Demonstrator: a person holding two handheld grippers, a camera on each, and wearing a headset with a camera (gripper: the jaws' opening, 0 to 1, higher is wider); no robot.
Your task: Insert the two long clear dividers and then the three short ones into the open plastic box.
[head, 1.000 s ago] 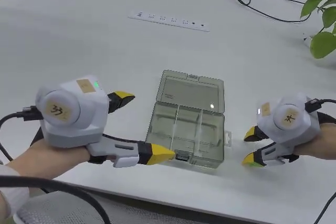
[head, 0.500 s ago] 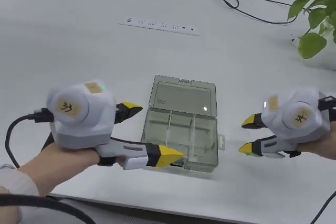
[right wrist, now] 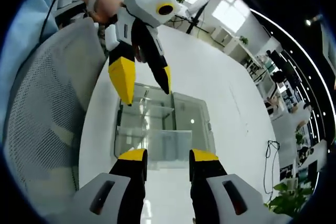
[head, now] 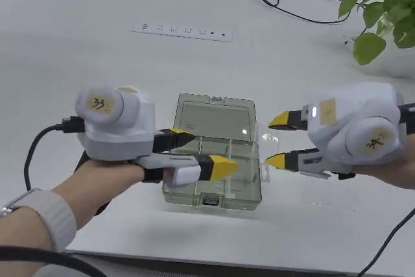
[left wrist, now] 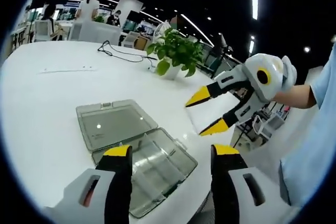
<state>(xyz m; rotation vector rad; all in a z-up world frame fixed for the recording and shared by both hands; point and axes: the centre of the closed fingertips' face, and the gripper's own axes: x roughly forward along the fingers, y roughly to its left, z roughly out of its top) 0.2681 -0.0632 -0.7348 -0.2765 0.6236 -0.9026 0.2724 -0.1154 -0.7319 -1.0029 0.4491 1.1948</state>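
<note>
Two grippers are held low over the white table (head: 97, 63), one on each side of the open plastic box (head: 194, 194).

On the left, the left gripper (head: 201, 152) is seen just above the near left part of the box. Its jaws are spread apart and nothing is held in them.

In the middle, the box is set flat on the table with its lid laid back on the far side. Thin clear walls are seen inside the tray, so some slots seem to be filled. How many cannot be told.

On the right, the right gripper (head: 277, 139) is held just beside the right edge of the box. A clear divider (left wrist: 209, 113) is pinched between its jaws. Whether it is a long one or a short one cannot be told.

The divider is judged to be very light, thin and stiff, but smooth and easy to let slip. It could be bent or cracked if it is squeezed hard or pushed in crooked. It is best held by the top edge near the middle, so that both ends are left free to be slid down into the slots.
</note>
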